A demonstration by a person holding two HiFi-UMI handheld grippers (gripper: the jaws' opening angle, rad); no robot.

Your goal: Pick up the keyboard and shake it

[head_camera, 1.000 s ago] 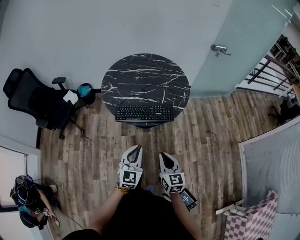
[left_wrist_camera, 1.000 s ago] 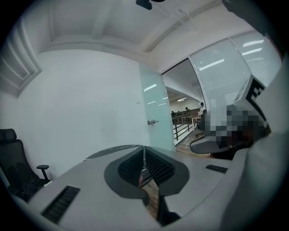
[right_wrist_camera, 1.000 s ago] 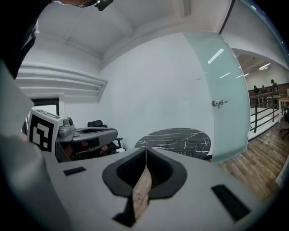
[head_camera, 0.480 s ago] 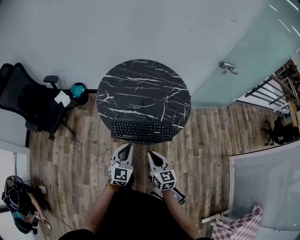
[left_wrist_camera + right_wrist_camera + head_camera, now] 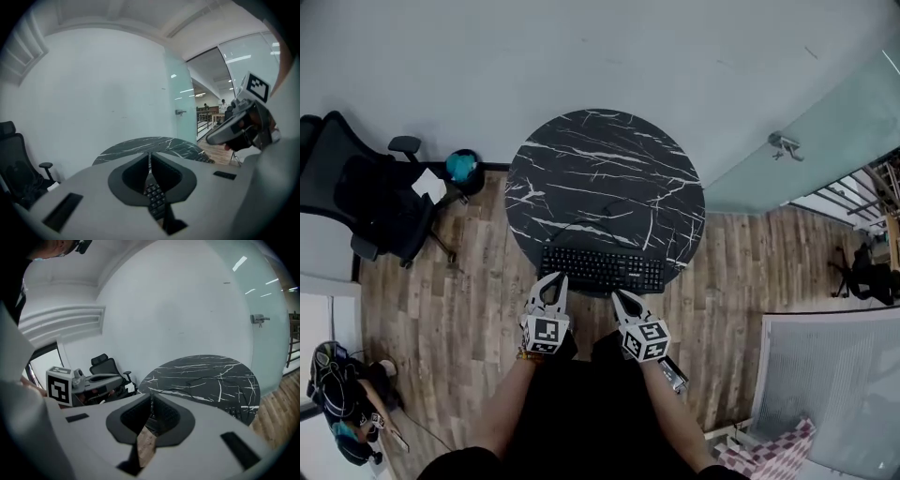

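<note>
Wood-plank flooring (image 5: 441,281) with a matte grain surrounds a round table (image 5: 600,150) whose top is glossy black stone-look with thin white veins. A black rectangular keyboard (image 5: 602,269), with rows of low matte keys, lies flat along the near edge of the table, its long side toward the person; a thin dark cable (image 5: 602,212) runs from it across the tabletop. The only printed patterns visible are the black-and-white square markers on the cube of each gripper; they carry no letters. The left gripper (image 5: 552,277) is grey with dark curved fingers pressed together, holding nothing, its tips just beside the keyboard's near left corner; contact cannot be determined. The right gripper (image 5: 618,294) is likewise closed and empty, its tips near the middle of the keyboard's near edge. A black mesh office chair (image 5: 366,192) stands well apart at the left, and a frosted glass door (image 5: 825,122) closes the right side. Compared with one second ago, both grippers have advanced from over open floor to the table's near edge.
</note>
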